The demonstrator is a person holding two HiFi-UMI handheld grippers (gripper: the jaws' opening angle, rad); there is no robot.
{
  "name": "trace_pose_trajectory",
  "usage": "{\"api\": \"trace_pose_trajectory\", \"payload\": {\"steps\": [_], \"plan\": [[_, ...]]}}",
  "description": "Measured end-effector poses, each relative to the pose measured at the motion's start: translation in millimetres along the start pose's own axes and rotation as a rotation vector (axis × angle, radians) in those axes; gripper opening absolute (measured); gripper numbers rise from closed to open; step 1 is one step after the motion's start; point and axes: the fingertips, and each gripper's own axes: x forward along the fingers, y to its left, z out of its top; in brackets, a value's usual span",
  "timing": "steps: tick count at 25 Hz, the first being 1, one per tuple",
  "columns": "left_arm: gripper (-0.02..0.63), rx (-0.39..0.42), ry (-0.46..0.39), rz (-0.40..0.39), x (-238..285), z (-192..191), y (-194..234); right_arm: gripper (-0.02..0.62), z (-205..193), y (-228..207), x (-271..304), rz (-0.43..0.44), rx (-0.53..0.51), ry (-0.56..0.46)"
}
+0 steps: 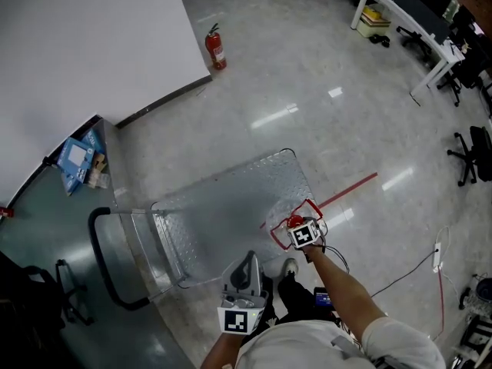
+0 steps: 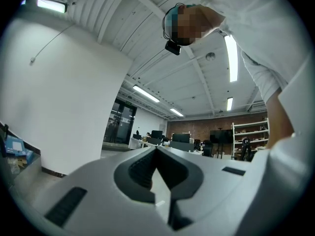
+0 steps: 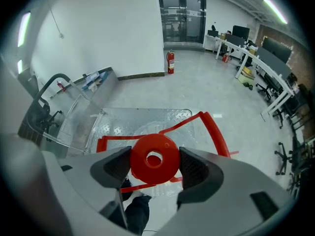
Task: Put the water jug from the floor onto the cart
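Head view, cart: I see a flat cart with a silver diamond-plate deck [image 1: 223, 206] on the grey polished floor [image 1: 307, 114], its black loop handle [image 1: 104, 260] at the left end.
Head view, jug: the clear plastic water jug with red cap and red carrying frame [image 1: 310, 206] is at the deck's near right corner. I cannot tell whether it is resting there or hanging.
Head view, grippers: the right hand-held gripper [image 1: 295, 223] is on the jug's top. The left hand-held gripper [image 1: 250, 261] is near my operator's body, well apart from the jug.
Left gripper view: the left hand-held gripper [image 2: 156, 151] points up at the ceiling, jaws clenched together on nothing.
Right gripper view: the right hand-held gripper [image 3: 154, 160] is clamped on the round red cap, one jaw on each side. The jug's body and frame [image 3: 162, 132] lie beneath it, over the deck [image 3: 123, 122].
Handling: I judge the jug stiff and smooth-walled. It looks empty, so probably light, though it may swing.
Hold: the cap and neck give the surest bite. The red frame is my alternative.
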Motion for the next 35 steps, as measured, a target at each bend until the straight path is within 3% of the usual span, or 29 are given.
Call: {"api": "trace_pose_trajectory", "payload": {"steps": [9, 18, 24, 29, 30, 33, 35], "plan": [[0.003, -0.021, 0.036, 0.018, 0, -20, 12, 0.301, 4, -3, 10, -0.003, 0.040, 0.000], [0.003, -0.016, 0.004, 0.005, 3, -12, 7, 0.301, -6, -3, 10, -0.001, 0.035, 0.006], [0.003, -0.012, -0.005, -0.006, -3, -7, 3, 0.299, -2, -5, -8, -0.021, 0.039, -0.034], [0.003, -0.007, -0.042, -0.007, -7, 4, 1, 0.295, 18, 2, -59, -0.016, 0.056, -0.171], [0.003, -0.006, -0.048, -0.014, -8, 8, 0, 0.275, 25, 4, -79, -0.031, 0.054, -0.217], [0.003, 0.000, -0.054, -0.049, -7, 17, -7, 0.096, 44, 3, -135, -0.114, 0.022, -0.388], [0.003, 0.000, -0.066, -0.058, -8, 22, -10, 0.037, 55, 4, -170, -0.152, 0.004, -0.500]]}}
